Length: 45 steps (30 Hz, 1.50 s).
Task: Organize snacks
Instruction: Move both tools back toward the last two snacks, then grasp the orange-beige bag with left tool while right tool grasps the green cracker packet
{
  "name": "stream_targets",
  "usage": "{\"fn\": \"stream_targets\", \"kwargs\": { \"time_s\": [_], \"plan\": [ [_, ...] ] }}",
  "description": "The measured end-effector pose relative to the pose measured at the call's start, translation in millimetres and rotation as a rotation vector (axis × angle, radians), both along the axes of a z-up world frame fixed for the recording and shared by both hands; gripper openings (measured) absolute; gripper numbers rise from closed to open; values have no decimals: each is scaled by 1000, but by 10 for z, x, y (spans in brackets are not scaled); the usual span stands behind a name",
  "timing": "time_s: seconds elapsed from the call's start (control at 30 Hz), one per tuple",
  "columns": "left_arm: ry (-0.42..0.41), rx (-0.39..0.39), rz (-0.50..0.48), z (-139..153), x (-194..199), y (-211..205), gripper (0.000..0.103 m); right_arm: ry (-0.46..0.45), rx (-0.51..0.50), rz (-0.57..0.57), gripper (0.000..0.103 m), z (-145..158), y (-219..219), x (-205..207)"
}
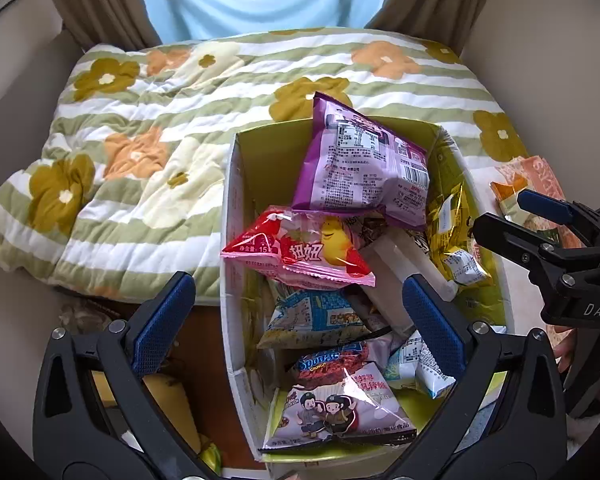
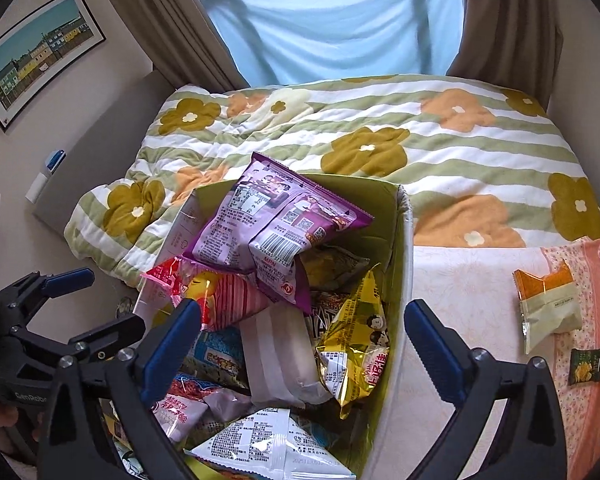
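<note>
Purple packet (image 2: 276, 220) lying atop snack-filled box (image 2: 404, 240); "Sponge Crunch" bag (image 1: 332, 364) showing below. Both grippers' fingers spreading wide, pinching nothing: left gripper (image 1: 296, 320), right gripper (image 2: 300, 340).

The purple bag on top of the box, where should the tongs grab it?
Grab the purple bag by its flat crimped upper edge, coming from above. It lies tilted on top of the pile in the box, so that edge sticks up free.
</note>
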State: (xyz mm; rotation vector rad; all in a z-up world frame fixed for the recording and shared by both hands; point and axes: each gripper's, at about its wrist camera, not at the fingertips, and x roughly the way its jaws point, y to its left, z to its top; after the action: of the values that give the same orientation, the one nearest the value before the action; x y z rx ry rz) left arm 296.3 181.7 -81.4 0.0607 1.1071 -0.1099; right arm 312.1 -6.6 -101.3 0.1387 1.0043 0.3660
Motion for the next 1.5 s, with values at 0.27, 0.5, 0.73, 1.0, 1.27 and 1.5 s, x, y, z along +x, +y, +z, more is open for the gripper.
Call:
{"fn": "stream_targets", "kwargs": {
  "time_s": [0.27, 0.5, 0.73, 1.0, 1.27, 1.5],
  "plan": [
    [-20, -27, -53, 96, -65, -121, 102, -31, -28, -62, 101, 152, -182, -185],
    [-54, -38, -130, 225, -58, -514, 102, -68, -47, -155, 101, 263, -628, -352],
    [-58, -23, -227, 250, 66, -1256, 102, -76, -95, -280, 102, 211, -1425, -489],
    [-39, 6, -368, 179, 343, -2303, 102, -40, -163, -391, 102, 0, -2247, -553],
    [5, 104, -576, -130, 687, -3302, 102, 89, -160, -527, 102, -396, -2855, -513],
    [110, 141, -731, -716, 969, -3966, 102, 189, -154, -652, 102, -909, -3154, -498]
  ]
}}
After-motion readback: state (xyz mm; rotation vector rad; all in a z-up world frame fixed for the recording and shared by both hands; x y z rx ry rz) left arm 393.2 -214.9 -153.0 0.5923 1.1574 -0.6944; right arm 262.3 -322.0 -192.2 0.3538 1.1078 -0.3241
